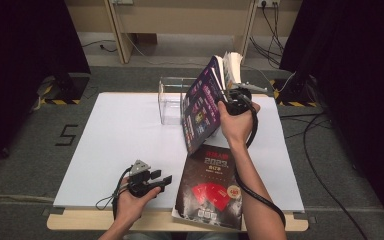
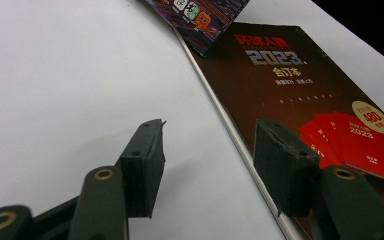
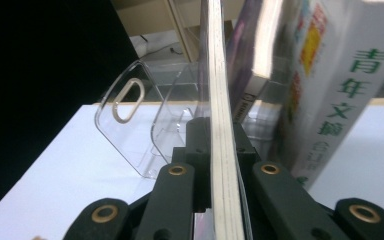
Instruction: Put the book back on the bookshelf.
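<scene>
On the white bench (image 1: 120,135), the right gripper (image 1: 236,99) fingers pinch a purple magazine (image 1: 203,105) upright just beside the clear rack (image 1: 172,102), not yet slotted in. The dark magazine (image 1: 211,186) lies nearer than the rack, untouched, beside the left gripper (image 1: 161,179), its fingers spread and empty

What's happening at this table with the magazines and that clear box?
A person is working with two tools. The right hand-held gripper is clamped on a purple-covered magazine, holding it upright, tilted, beside the clear plastic file holder, where a white-spined book already stands. A dark magazine with red booklets on its cover lies flat on the white table. The left hand-held gripper rests open beside it.
</scene>
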{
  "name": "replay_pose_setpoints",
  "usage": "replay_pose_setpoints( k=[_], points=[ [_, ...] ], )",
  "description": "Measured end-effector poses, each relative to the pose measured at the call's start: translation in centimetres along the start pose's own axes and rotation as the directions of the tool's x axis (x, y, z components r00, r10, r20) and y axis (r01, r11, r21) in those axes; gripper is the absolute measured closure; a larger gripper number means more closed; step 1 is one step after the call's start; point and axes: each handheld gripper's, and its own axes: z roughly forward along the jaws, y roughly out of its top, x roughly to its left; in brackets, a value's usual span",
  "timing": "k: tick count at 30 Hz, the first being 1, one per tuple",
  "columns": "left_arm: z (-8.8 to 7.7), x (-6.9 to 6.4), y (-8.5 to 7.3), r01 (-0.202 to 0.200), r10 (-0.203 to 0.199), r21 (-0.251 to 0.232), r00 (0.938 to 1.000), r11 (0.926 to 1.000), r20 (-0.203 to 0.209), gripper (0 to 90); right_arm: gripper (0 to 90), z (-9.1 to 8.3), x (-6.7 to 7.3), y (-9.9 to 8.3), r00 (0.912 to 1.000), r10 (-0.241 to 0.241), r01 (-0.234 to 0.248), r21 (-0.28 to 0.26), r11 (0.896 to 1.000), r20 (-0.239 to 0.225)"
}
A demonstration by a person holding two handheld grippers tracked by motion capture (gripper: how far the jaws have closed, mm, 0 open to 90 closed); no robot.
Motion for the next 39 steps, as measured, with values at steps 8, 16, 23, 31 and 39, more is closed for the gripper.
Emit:
replay_pose_setpoints(
  k=[8,16,23,31,39],
  points=[
    [-0.1,0.2,0.0,0.005,-0.005,0.0,1.0,1.0,-0.002,45.2,84.5,-0.4,1.6,0.9,0.9979,-0.05,0.047,-0.071,0.996,-0.04],
    [0.0,0.1,0.0,0.001,-0.001,0.001,1.0,1.0,0.0,45.2,84.5,-0.9,2.3,3.6,0.9991,-0.042,0.04,-0.177,0.983,-0.005],
    [0.0,0.1,0.0,0.001,-0.001,-0.001,1.0,1.0,0.003,45.2,84.4,0.7,2.3,5.1,0.9989,-0.023,0.031,-0.214,0.976,0.04],
    [0.0,0.2,0.0,0.001,-0.001,-0.001,1.0,1.0,0.004,45.2,84.4,2.9,2.4,5.0,0.9971,-0.011,0.026,-0.204,0.979,0.075],
    [0.0,0.3,-0.1,0.002,-0.002,0.0,1.0,1.0,0.004,45.2,84.3,4.8,2.6,4.1,0.9938,-0.027,0.047,-0.193,0.98,0.108]
  ],
)
